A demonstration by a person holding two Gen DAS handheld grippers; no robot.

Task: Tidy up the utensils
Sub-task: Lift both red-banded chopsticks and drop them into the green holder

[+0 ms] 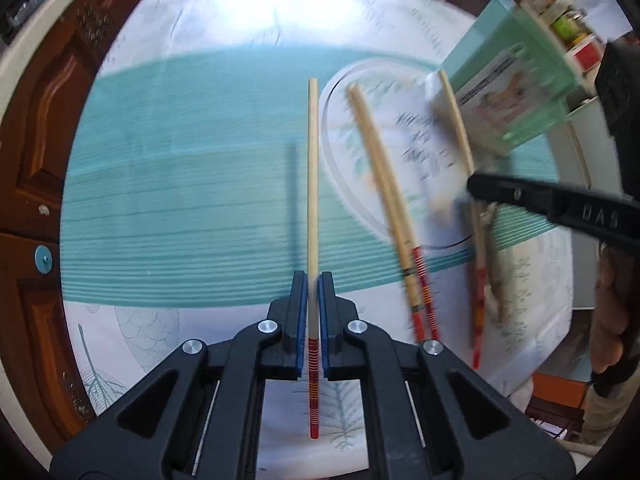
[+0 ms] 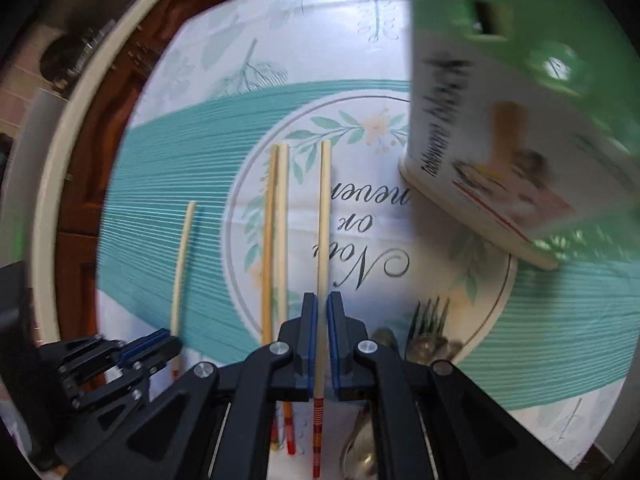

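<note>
My left gripper is shut on a wooden chopstick with a red striped end, held a little above the cloth with its shadow beside it. In the right wrist view the left gripper and its chopstick show at the lower left. My right gripper is shut on a second chopstick. In the left wrist view the right gripper reaches in from the right over that chopstick. Two more chopsticks lie side by side on the cloth between the grippers. A green utensil holder looms at the right, blurred.
A fork and a spoon lie on the cloth right of my right gripper. The round table has a white and teal printed cloth. A hand holds the right gripper. Shelves with jars stand beyond the holder.
</note>
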